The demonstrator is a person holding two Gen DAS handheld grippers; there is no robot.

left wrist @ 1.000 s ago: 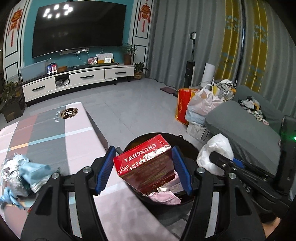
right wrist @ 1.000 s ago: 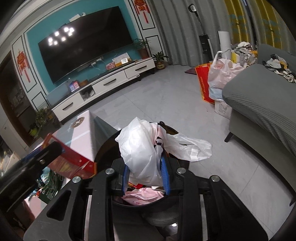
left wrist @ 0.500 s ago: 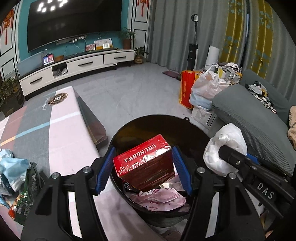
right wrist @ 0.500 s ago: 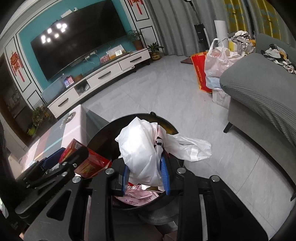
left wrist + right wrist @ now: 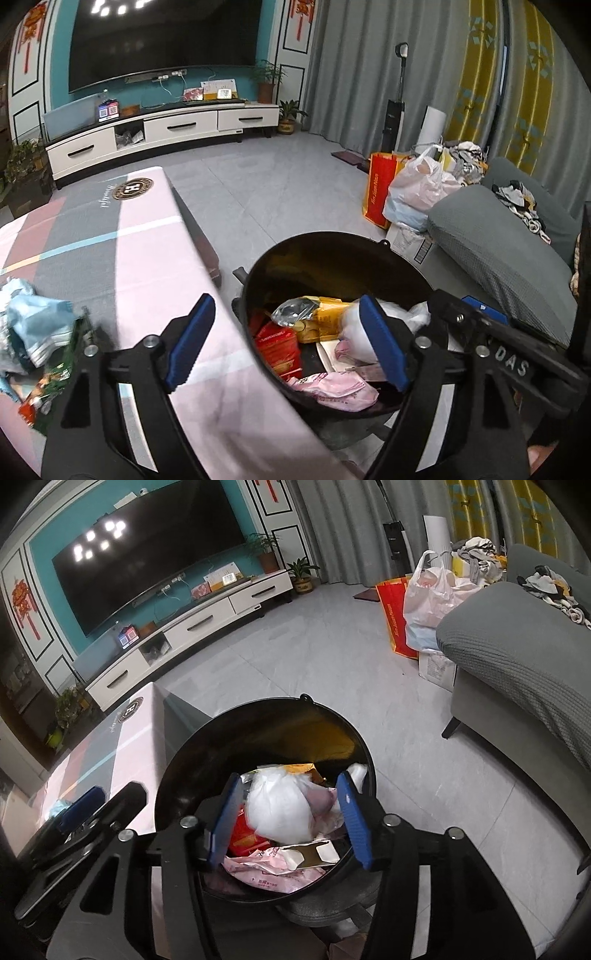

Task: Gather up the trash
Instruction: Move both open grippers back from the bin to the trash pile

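Observation:
A round black trash bin [image 5: 406, 266] [image 5: 258, 720] stands beside the table. Inside it lie a red carton [image 5: 279, 345] [image 5: 243, 830], a crumpled white plastic bag [image 5: 279, 812] [image 5: 354, 325], yellow packaging [image 5: 325, 317] and pink wrappers [image 5: 332, 387] [image 5: 266, 871]. My left gripper [image 5: 284, 345] is open and empty above the bin's near left rim. My right gripper [image 5: 290, 819] is open and empty over the bin, the white bag below its jaws. More trash [image 5: 33, 332] lies on the table at the left: blue cloth and a green wrapper.
The table [image 5: 129, 258] has a pink and grey cloth. A grey sofa [image 5: 498, 251] [image 5: 517, 657] stands to the right, with bags [image 5: 417, 188] [image 5: 424, 590] on the floor behind it. A TV cabinet [image 5: 166, 129] lines the far wall.
Both grippers have opened. The red carton dropped from the left gripper into the bin, and the white bag dropped from the right gripper into the bin.

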